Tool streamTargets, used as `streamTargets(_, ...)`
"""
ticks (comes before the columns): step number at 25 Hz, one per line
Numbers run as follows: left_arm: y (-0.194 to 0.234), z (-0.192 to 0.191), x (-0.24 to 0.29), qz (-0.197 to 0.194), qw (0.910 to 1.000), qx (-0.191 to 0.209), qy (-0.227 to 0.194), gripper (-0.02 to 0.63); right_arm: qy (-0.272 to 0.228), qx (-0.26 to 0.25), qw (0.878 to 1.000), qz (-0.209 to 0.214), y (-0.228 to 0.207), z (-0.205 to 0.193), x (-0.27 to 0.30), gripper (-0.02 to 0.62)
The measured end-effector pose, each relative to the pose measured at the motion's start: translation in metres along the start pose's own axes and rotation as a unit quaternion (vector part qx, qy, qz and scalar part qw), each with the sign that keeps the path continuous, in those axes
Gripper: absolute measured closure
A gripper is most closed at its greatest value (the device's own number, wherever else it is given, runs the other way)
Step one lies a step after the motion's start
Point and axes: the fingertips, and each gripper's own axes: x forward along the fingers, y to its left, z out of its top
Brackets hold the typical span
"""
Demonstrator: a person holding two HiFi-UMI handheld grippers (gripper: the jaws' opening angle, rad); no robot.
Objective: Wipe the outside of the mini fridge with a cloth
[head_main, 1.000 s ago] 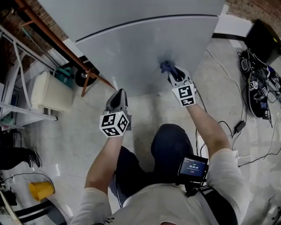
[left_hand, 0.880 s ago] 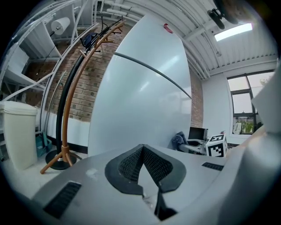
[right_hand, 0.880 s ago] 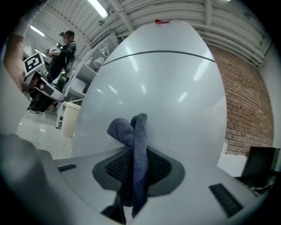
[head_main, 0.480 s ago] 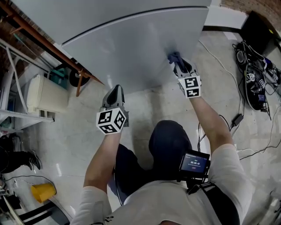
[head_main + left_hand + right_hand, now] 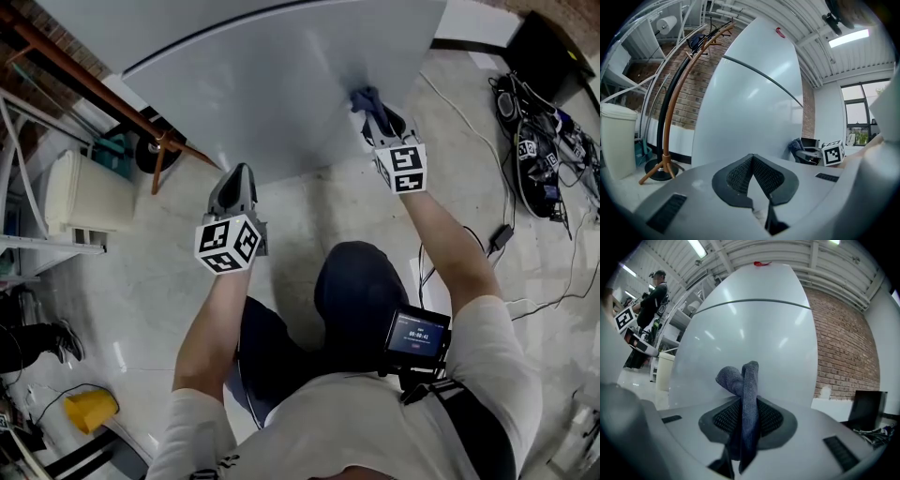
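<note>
The pale grey mini fridge (image 5: 272,84) fills the top of the head view, its door seam a dark curved line; it also rises ahead in the left gripper view (image 5: 754,108) and the right gripper view (image 5: 750,333). My right gripper (image 5: 367,108) is shut on a blue-grey cloth (image 5: 364,97), whose folded end (image 5: 740,380) presses against the lower right part of the door. My left gripper (image 5: 234,178) is shut with nothing between its pads, hanging just short of the fridge's lower left edge.
A wooden coat stand (image 5: 112,103) leans left of the fridge, beside a cream bin (image 5: 89,202). Cables and gear (image 5: 544,150) lie on the floor at right. A yellow cone (image 5: 89,410) sits at lower left. A person (image 5: 651,296) stands far left.
My right gripper with the cloth has slid up the door. The left gripper stayed beside the fridge's lower edge, and the head view shifted slightly.
</note>
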Motion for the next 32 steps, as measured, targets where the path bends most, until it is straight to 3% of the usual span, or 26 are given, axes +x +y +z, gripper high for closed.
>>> streamTargets(4,0.009,0.023,-0.002,0.003,1.0000,-0.003,0.000,0.603,-0.008,0.003,1.000,0.008,0.006,0.035,0.000,0.508)
streamTargets(12,-0.015,0.132,-0.022,-0.003,0.9995,-0.006,0.031,0.603,0.031,0.028,0.999,0.030,0.000,0.134,-0.028,0.508)
streamTargets(17,-0.049,0.230,-0.041,-0.021,0.9992,0.000,0.034,0.603,0.038,0.025,0.999,0.028,-0.032,0.237,-0.052,0.508)
streamTargets(23,-0.083,0.358,-0.068,-0.019,0.9994,0.004,0.027,0.603,0.018,0.022,0.999,0.028,-0.075,0.387,-0.090,0.508)
streamTargets(28,-0.117,0.459,-0.102,-0.031,0.9991,0.009,0.025,0.603,-0.001,0.032,0.999,0.042,-0.086,0.509,-0.146,0.508)
streamTargets(32,-0.142,0.529,-0.130,-0.051,0.9984,0.023,-0.004,0.603,-0.028,0.044,0.998,0.044,-0.087,0.586,-0.190,0.508)
